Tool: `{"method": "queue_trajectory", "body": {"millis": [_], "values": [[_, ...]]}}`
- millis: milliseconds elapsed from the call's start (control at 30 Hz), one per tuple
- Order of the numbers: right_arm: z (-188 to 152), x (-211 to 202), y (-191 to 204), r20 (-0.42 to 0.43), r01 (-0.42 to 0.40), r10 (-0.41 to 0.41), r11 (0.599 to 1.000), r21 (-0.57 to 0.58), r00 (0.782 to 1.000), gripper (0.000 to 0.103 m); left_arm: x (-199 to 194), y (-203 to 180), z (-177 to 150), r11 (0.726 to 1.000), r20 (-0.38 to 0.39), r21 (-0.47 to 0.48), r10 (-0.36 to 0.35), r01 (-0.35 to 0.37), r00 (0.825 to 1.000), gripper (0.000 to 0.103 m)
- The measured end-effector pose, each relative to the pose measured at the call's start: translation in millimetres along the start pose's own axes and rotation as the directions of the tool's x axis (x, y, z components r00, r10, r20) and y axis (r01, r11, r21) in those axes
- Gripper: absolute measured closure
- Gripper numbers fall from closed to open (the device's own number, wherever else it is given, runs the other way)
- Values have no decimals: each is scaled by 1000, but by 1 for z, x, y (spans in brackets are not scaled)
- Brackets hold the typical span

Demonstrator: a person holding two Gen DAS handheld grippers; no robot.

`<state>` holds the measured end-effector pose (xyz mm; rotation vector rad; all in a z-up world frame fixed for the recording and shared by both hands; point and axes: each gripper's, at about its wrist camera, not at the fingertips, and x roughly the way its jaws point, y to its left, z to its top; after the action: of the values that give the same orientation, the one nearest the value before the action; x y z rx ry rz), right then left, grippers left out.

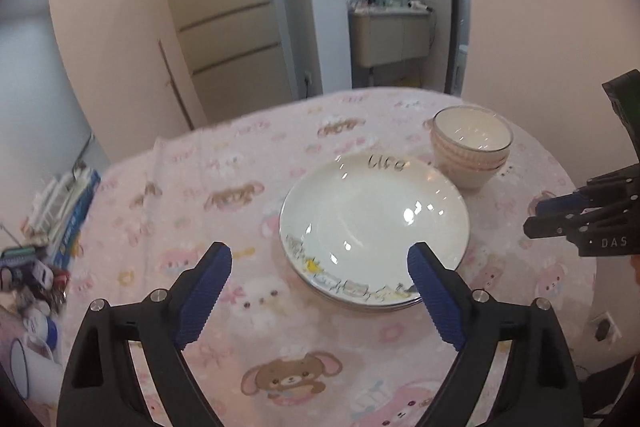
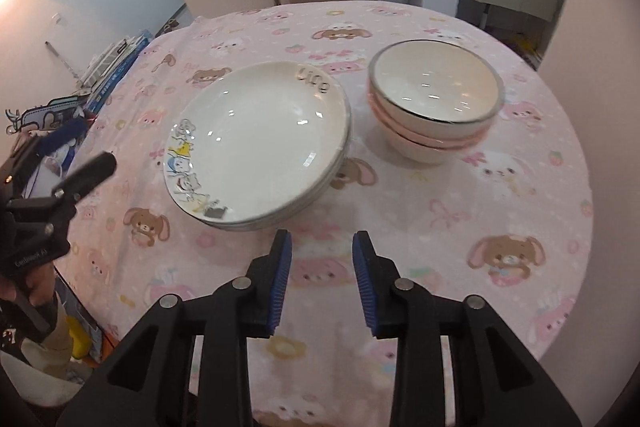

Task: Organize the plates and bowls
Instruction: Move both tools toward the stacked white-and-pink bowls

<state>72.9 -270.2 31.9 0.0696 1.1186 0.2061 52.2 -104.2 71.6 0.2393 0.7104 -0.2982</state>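
A stack of white plates (image 1: 374, 223) (image 2: 260, 143) with cartoon print on the rim lies on the round table. Beside it stands a stack of white and pink bowls (image 1: 472, 151) (image 2: 434, 103). My left gripper (image 1: 320, 269) hovers above the near side of the plates, jaws spread wide, nothing between them. My right gripper (image 2: 322, 259) hangs over bare cloth in front of the plates and bowls, jaws a little apart and holding nothing. Each gripper shows at the edge of the other's view: the right gripper (image 1: 580, 219), the left gripper (image 2: 76, 155).
The table wears a pink cartoon tablecloth (image 1: 248, 187) (image 2: 500, 211). Boxes and clutter (image 1: 60, 219) lie on the floor to the left. A fridge (image 1: 228, 7) and a washbasin cabinet (image 1: 392, 35) stand behind the table. A hand (image 2: 36, 279) holds the left gripper.
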Motion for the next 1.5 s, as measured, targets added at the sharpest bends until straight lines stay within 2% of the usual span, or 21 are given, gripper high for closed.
{"method": "queue_trajectory", "body": {"millis": [33,167,233,333,400,467,600,733,767,800,900,933,967,1033,1167,1267,1433,1500], "values": [[-3,-7,-5,14,15,-15,1000,11,1000,71,-3,-3,2,1000,14,3,-16,16,1000,12],[-9,-43,-19,122,74,-76,997,26,990,52,-15,-15,10,996,84,-18,-87,89,993,12],[-11,-60,-23,175,75,-81,996,38,981,46,-23,-23,15,995,137,-31,-94,99,986,11],[-14,-84,-32,244,57,-69,997,58,967,31,-30,-34,23,989,183,-25,-135,142,974,11],[-17,-98,-36,295,56,-73,996,66,953,14,-33,-40,28,986,197,-26,-158,167,968,11],[-17,-109,-40,350,70,-92,995,75,932,3,-37,-46,33,980,222,-40,-183,196,958,11],[-13,-123,-54,425,86,-125,990,112,897,1,-40,-58,47,975,264,-36,-200,217,943,11],[-3,-126,-73,457,52,-122,985,163,881,1,-33,-66,65,974,313,-42,-198,222,929,10],[-1,-125,-78,462,51,-126,984,172,878,1,-32,-67,68,974,327,-42,-197,223,924,6],[2,-124,-82,466,55,-135,982,182,874,1,-28,-69,75,974,358,-35,-195,222,913,0],[12,-118,-95,470,86,-180,973,214,864,1,-18,-73,88,979,410,-41,-165,199,897,0],[16,-114,-100,464,94,-191,970,223,865,1,-10,-76,95,977,405,-32,-179,210,897,0],[20,-111,-104,454,92,-190,969,229,871,1,-1,-78,102,974,379,-25,-199,225,904,0],[31,-101,-113,420,62,-156,971,230,894,1,15,-81,113,966,312,-23,-238,257,920,0],[51,-80,-132,345,13,-101,969,247,933,1,69,-82,141,945,119,-73,-309,318,944,0],[64,-56,-142,289,13,-86,969,247,953,1,108,-81,152,936,-4,-108,-339,336,941,0],[77,-5,-157,170,-49,1,959,279,985,4,155,-86,153,933,-123,-126,-352,337,928,4],[80,13,-162,130,-34,-5,954,297,991,6,171,-89,152,937,-162,-115,-345,330,924,6]]}}
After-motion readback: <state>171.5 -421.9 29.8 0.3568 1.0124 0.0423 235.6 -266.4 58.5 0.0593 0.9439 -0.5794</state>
